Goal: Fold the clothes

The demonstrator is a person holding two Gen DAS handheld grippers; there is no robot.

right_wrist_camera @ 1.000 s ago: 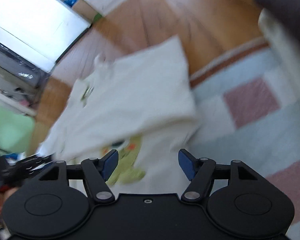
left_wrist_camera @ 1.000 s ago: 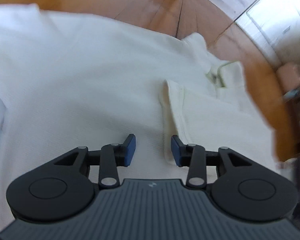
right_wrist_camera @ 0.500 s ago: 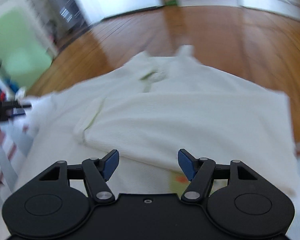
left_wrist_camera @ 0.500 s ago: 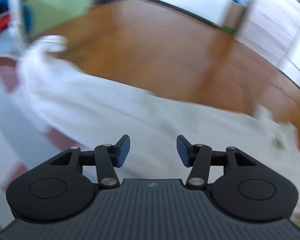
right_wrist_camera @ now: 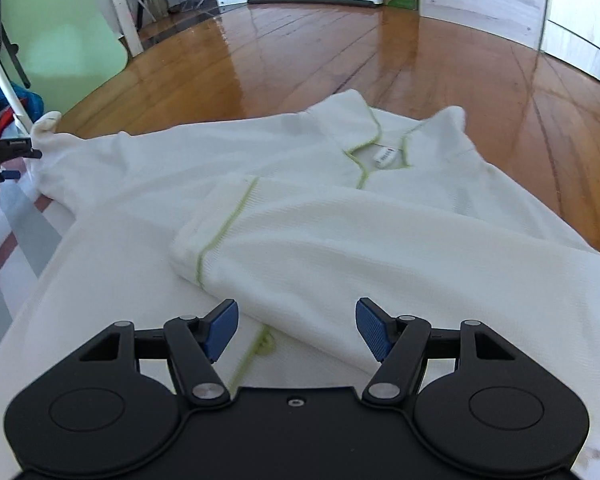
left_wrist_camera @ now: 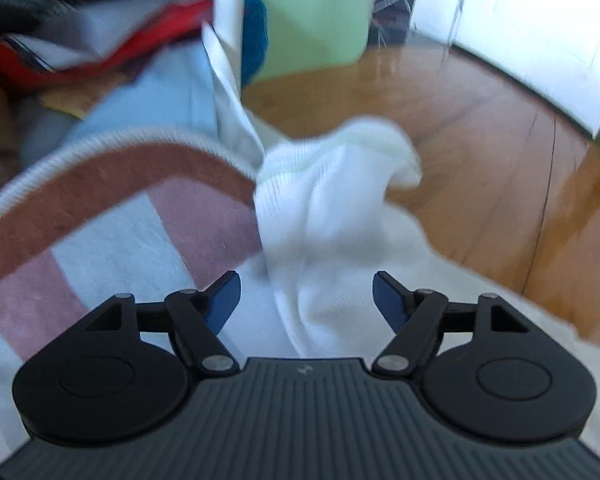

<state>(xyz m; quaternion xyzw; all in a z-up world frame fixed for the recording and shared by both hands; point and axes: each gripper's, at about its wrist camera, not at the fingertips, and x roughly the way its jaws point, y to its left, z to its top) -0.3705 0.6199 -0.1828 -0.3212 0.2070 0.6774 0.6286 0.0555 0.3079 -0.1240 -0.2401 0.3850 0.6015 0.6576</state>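
Observation:
A white shirt point(right_wrist_camera: 340, 232) with green piping lies flat on the floor, collar point(right_wrist_camera: 380, 152) at the far side. One sleeve point(right_wrist_camera: 228, 240) is folded across the body. The other sleeve point(left_wrist_camera: 332, 200) stretches out to the left, bunched at its end. My left gripper point(left_wrist_camera: 306, 300) is open, its jaws either side of that sleeve just above it. It also shows at the left edge of the right wrist view point(right_wrist_camera: 4, 152). My right gripper point(right_wrist_camera: 296, 330) is open and empty above the shirt's lower part, near the folded sleeve's edge.
A striped pink, blue and brown rug point(left_wrist_camera: 100, 232) lies under the shirt's left side. A pile of coloured clothes point(left_wrist_camera: 80, 52) and a white pole point(left_wrist_camera: 228, 20) stand beyond it. A green panel point(right_wrist_camera: 56, 44) stands at the left. Wooden floor point(right_wrist_camera: 320, 52) extends beyond the shirt.
My left gripper has swung left from the folded sleeve to the outstretched sleeve and opened wider. My right gripper has moved over the shirt's lower part. The shirt lies as before.

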